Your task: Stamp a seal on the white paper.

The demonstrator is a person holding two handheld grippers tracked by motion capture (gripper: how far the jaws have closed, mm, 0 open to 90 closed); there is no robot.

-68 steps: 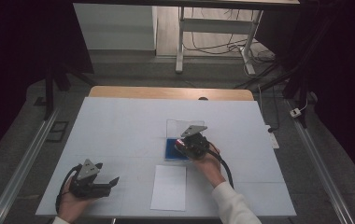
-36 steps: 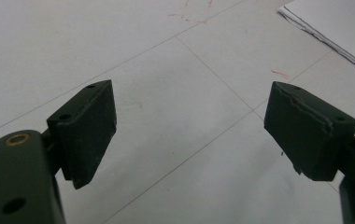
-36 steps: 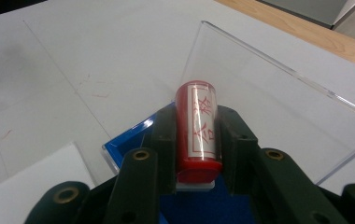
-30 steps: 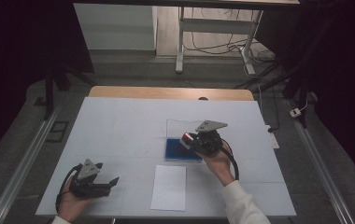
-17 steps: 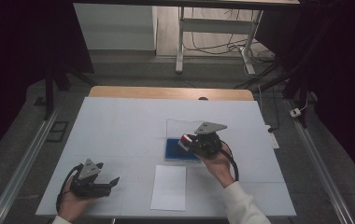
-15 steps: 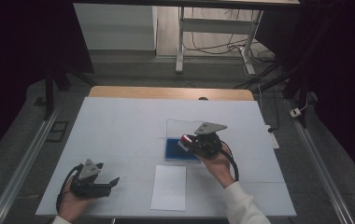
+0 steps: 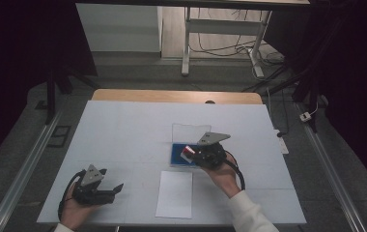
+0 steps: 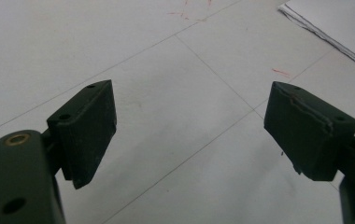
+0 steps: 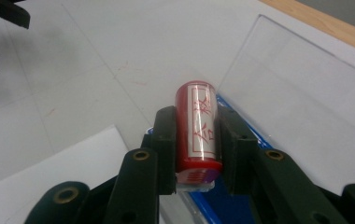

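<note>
1. One red stamp (image 9: 198,126), a little cylinder with a white label and red characters on it. It sat between the jaws of the right gripper.
2. One blue ink pad case (image 7: 178,153), with one clear lid (image 7: 190,131) flipped up behind it.
3. One sheet of white paper (image 7: 174,194) on the table. In the left gripper view its corner looked like it might be a thin stack, couldn't really tell.
4. Two grippers: left gripper (image 7: 108,190) and right gripper (image 9: 195,143), one per hand.
5. One table (image 7: 123,126) with a white top and a wooden edge at the far side.
</note>
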